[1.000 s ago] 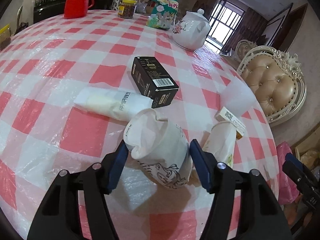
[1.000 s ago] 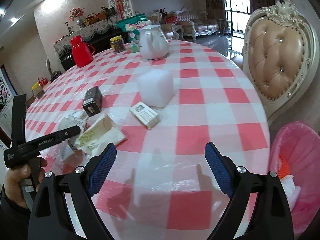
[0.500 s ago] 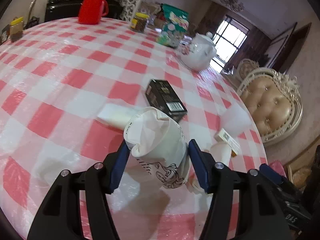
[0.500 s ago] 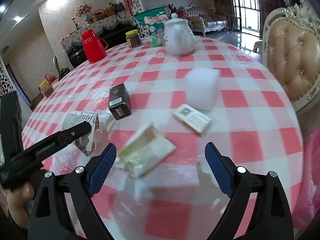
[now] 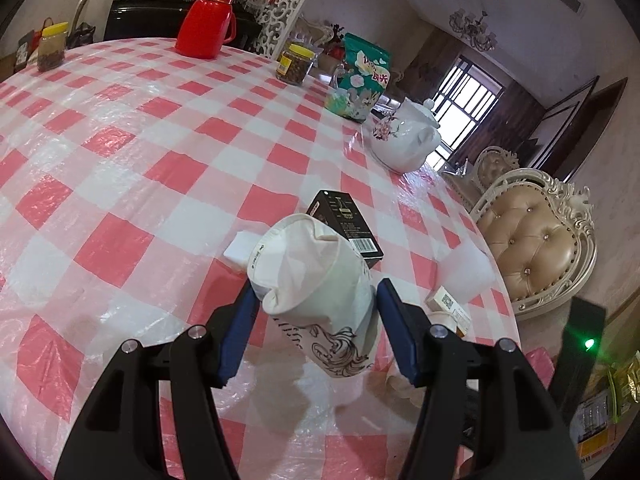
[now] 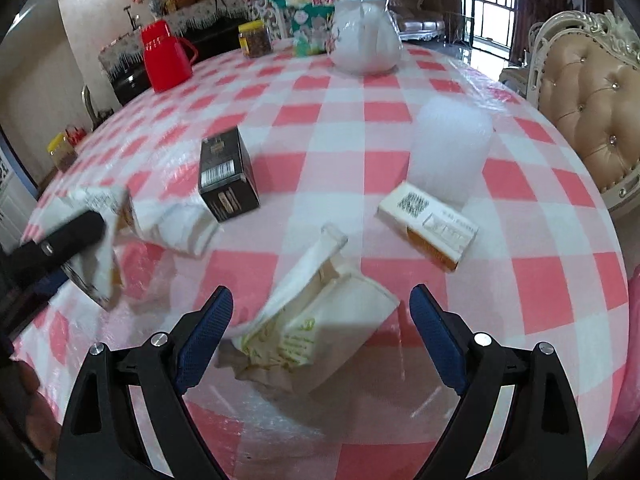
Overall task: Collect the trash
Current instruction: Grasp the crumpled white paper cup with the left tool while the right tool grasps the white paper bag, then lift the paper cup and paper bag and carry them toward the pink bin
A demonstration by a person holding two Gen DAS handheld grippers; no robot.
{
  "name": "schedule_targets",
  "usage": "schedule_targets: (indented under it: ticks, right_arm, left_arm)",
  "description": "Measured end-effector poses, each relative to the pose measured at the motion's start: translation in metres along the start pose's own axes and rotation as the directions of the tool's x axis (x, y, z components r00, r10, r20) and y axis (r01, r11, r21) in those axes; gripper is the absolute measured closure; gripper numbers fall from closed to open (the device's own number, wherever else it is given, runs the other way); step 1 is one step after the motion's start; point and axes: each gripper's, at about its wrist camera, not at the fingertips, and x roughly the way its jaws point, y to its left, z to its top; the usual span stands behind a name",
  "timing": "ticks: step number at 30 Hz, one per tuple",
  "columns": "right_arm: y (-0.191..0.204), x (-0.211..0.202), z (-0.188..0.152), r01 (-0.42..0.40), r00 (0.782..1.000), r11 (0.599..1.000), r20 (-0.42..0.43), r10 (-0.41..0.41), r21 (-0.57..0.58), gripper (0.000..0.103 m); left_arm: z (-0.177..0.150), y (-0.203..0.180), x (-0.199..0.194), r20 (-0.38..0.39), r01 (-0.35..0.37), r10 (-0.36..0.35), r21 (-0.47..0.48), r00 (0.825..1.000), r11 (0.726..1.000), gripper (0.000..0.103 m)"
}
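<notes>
Checked tablecloth (image 6: 400,128) covered the round table, with a tufted chair (image 6: 600,92) at three o'clock off its edge. At twelve o'clock stood the white teapot (image 6: 366,42), and at ten o'clock the red jug (image 6: 164,58). Toward the middle lay a black box (image 6: 226,174), with a small white carton (image 6: 430,226) at two o'clock from the right gripper (image 6: 320,332). That gripper was spread wide, its jaws either side of an opened paper food box (image 6: 316,320) lying flat at six o'clock, not touching it. The left gripper (image 5: 314,330) pinched a crumpled paper cup (image 5: 316,292), held above the cloth at the table's eight o'clock edge.
</notes>
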Motion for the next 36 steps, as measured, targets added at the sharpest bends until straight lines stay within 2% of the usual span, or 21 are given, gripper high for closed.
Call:
schedule_targets:
  ticks: [2, 5, 11, 16, 29, 31, 32, 33, 36]
  right_arm:
    - [0.000, -0.001, -0.001, 0.006, 1.000, 1.000, -0.004, -0.006, -0.012, 0.021]
    - [-0.003, -0.001, -0.003, 0.020, 1.000, 1.000, -0.020, -0.020, -0.020, 0.031]
    - [-0.009, 0.001, -0.012, -0.016, 0.999, 1.000, -0.043, 0.015, -0.011, 0.039]
    - [-0.013, -0.007, -0.014, -0.042, 0.999, 0.999, -0.029, 0.042, -0.015, 0.051]
    - [-0.015, -0.020, -0.018, -0.071, 0.997, 0.996, -0.001, 0.071, -0.046, 0.062]
    - [-0.016, -0.025, -0.018, -0.078, 0.997, 0.996, 0.013, 0.079, -0.046, 0.067]
    - [-0.016, -0.028, -0.017, -0.077, 0.997, 0.996, 0.018, 0.078, -0.046, 0.075]
    - [-0.016, -0.030, -0.016, -0.079, 0.997, 0.996, 0.021, 0.080, -0.045, 0.088]
    - [-0.019, -0.029, -0.016, -0.059, 0.998, 0.997, 0.013, 0.060, -0.044, 0.088]
  left_arm:
    - [0.000, 0.001, -0.001, 0.001, 0.001, -0.001, -0.004, 1.000, 1.000, 0.044]
    - [0.000, 0.001, -0.001, 0.001, 0.000, 0.000, -0.003, 1.000, 1.000, 0.044]
    - [0.000, 0.005, -0.001, 0.002, -0.009, 0.009, -0.012, 1.000, 1.000, 0.044]
    - [0.001, 0.006, -0.002, 0.006, -0.015, 0.015, -0.019, 1.000, 1.000, 0.044]
    - [0.001, 0.011, -0.006, 0.022, -0.018, 0.019, -0.027, 1.000, 0.999, 0.044]
    - [0.002, 0.011, -0.007, 0.022, -0.018, 0.019, -0.027, 1.000, 0.999, 0.044]
    - [0.002, 0.011, -0.007, 0.023, -0.018, 0.019, -0.028, 1.000, 0.999, 0.044]
    - [0.002, 0.011, -0.007, 0.023, -0.018, 0.019, -0.027, 1.000, 0.999, 0.044]
    - [0.001, 0.010, -0.008, 0.028, -0.016, 0.017, -0.024, 0.999, 1.000, 0.044]
